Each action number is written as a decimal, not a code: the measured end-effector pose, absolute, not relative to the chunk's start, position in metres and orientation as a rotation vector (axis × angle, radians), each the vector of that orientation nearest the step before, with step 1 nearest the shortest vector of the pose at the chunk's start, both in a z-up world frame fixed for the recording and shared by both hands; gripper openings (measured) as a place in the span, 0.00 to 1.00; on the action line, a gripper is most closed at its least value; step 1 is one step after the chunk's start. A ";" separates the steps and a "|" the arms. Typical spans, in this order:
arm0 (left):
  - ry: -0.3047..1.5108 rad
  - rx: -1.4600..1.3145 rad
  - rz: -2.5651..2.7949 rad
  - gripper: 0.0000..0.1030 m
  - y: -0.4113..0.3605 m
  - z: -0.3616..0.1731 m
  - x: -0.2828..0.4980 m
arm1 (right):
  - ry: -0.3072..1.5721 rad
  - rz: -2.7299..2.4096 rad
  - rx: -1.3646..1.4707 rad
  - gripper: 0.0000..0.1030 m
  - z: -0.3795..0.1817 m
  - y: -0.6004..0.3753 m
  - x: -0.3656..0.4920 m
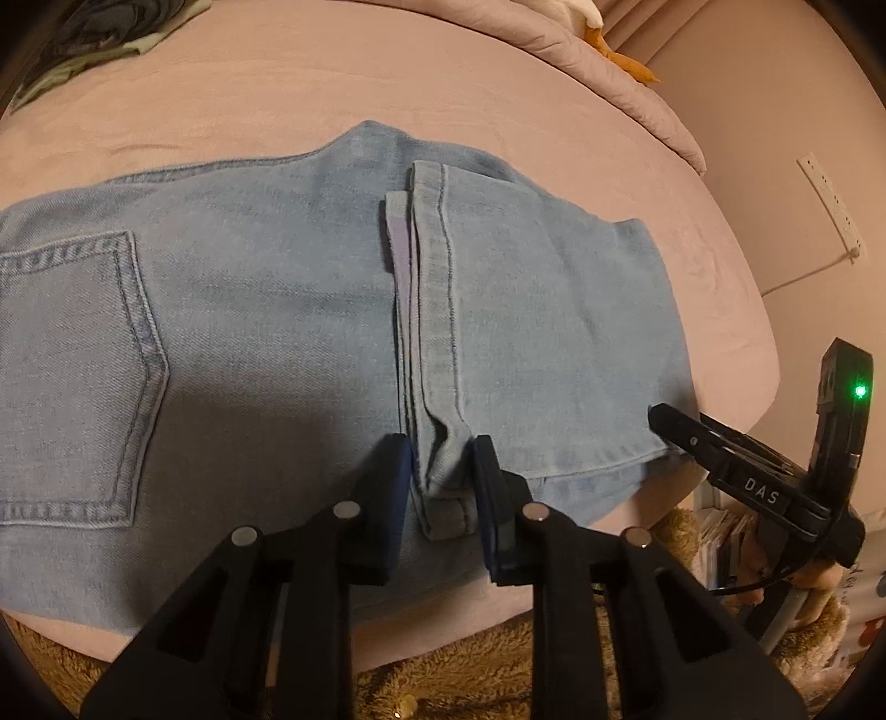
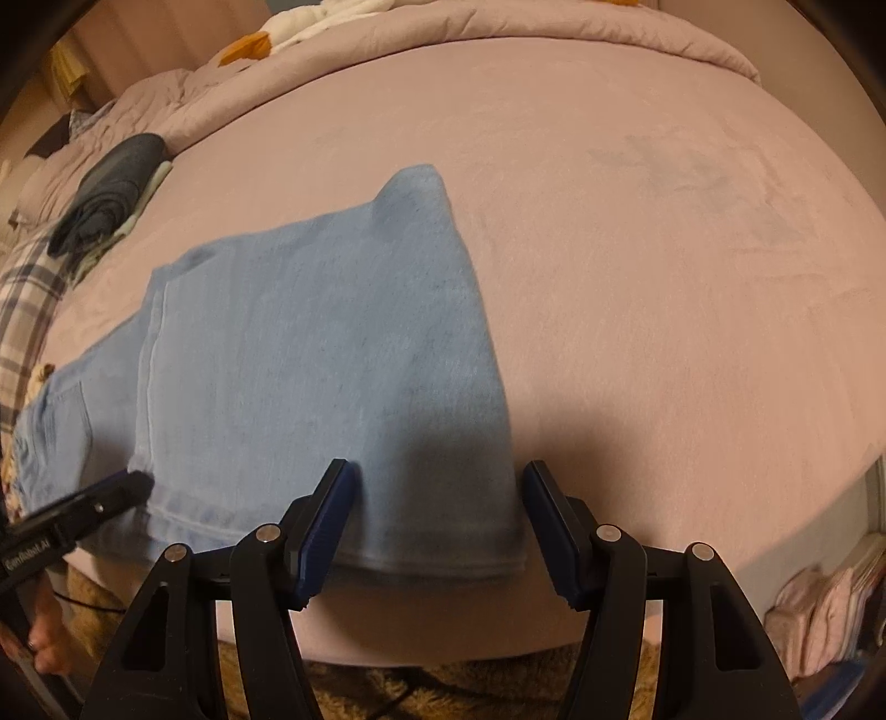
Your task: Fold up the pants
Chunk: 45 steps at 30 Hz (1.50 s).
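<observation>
Light blue jeans (image 1: pixel 249 310) lie flat on the pink bed (image 1: pixel 277 94), back pocket at the left, legs folded back over the seat. In the left wrist view my left gripper (image 1: pixel 442 450) has its fingers on either side of the leg hems (image 1: pixel 437 354) at the near edge, partly closed around them. In the right wrist view my right gripper (image 2: pixel 437 487) is open, its fingers spread across the near end of the folded fold (image 2: pixel 343 343). The right gripper also shows at the right of the left wrist view (image 1: pixel 659 416), and the left gripper shows at the left of the right wrist view (image 2: pixel 138 482).
A dark folded garment (image 2: pixel 111 188) and a plaid cloth (image 2: pixel 27 299) lie at the bed's far left. A rumpled pink duvet (image 2: pixel 498 27) lies along the far edge. A brown shaggy rug (image 1: pixel 443 681) is below the bed's near edge.
</observation>
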<state>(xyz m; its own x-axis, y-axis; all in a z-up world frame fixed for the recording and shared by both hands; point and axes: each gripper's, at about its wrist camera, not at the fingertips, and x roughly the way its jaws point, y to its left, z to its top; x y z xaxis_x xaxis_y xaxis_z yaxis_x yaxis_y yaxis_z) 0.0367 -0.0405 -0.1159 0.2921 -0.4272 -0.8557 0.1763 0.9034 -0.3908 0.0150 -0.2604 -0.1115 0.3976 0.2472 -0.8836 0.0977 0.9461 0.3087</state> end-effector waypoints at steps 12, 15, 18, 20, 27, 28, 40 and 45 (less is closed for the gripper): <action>1.200 -0.321 -0.380 0.21 -0.019 -0.108 0.019 | 1.139 0.044 0.326 0.61 -0.111 -0.252 0.009; 1.132 -0.331 -0.295 0.36 0.008 -0.089 0.010 | 1.140 0.029 0.324 0.61 -0.108 -0.250 0.010; 1.042 -0.373 -0.202 0.69 0.045 -0.065 0.001 | 1.154 0.013 0.332 0.61 -0.102 -0.250 0.012; 0.989 -0.392 -0.127 0.81 0.069 -0.053 -0.005 | 1.140 0.002 0.318 0.61 -0.093 -0.249 0.010; 0.919 -0.497 0.113 0.87 0.145 -0.053 -0.019 | 0.952 0.054 0.275 0.81 -0.051 -0.226 0.010; 0.925 -0.514 0.129 0.87 0.150 -0.056 -0.019 | 0.943 0.068 0.279 0.81 -0.049 -0.222 0.011; 1.003 -0.577 0.171 0.86 0.173 -0.101 -0.022 | 0.892 0.203 0.308 0.81 -0.055 -0.159 0.018; 0.994 -0.586 0.148 0.86 0.172 -0.109 -0.018 | 0.849 0.195 0.278 0.81 -0.056 -0.145 0.011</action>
<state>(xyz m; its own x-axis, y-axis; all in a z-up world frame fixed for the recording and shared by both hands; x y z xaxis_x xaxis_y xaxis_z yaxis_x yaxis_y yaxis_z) -0.0182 0.1724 -0.1093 0.5497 -0.1433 -0.8230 -0.3762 0.8372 -0.3970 0.0114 -0.1452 -0.0561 0.6459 0.2793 -0.7105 -0.0594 0.9463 0.3179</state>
